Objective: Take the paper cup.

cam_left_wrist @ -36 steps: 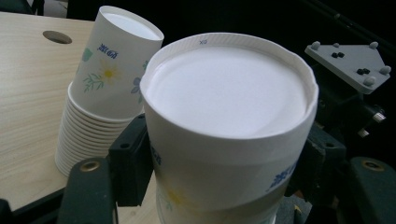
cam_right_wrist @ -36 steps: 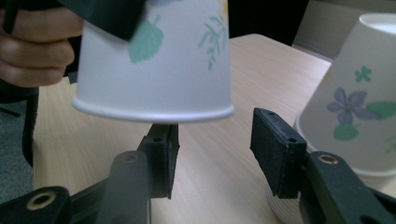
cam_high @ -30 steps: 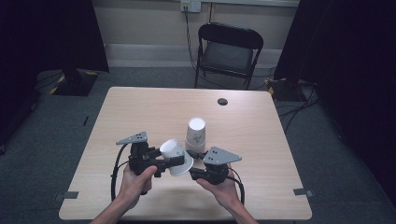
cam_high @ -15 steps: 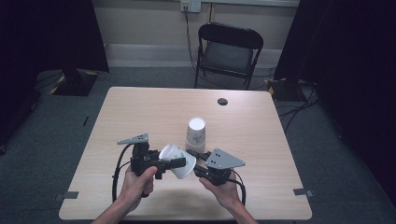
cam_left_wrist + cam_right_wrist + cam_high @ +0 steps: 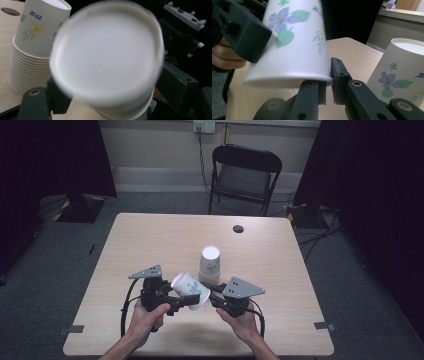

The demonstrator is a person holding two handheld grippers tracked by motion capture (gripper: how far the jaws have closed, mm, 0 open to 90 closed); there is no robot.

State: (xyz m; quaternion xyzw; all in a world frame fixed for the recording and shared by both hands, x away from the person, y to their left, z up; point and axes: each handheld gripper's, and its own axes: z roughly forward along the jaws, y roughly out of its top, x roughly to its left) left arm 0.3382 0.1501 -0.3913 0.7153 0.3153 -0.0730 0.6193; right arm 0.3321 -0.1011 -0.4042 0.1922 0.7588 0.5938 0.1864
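Both grippers clamp one flower-printed paper cup (image 5: 190, 291) on its side above the table's (image 5: 150, 240) near middle — left gripper (image 5: 176, 304), right gripper (image 5: 327, 83) pinching its rim. Beyond stands an upside-down cup stack (image 5: 209, 264), its blue lettering unreadable.

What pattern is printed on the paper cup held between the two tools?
White paper cup with purple flowers and green leaves; the right gripper view shows it best.

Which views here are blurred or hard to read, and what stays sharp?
Left gripper view: the held cup is smeared and soft, while the stack of cups behind it is crisp. Right gripper view: the held cup's flower print is blurred; the fingers and the stack are clearer. High view: sharp and evenly lit on the table, with dark surroundings.
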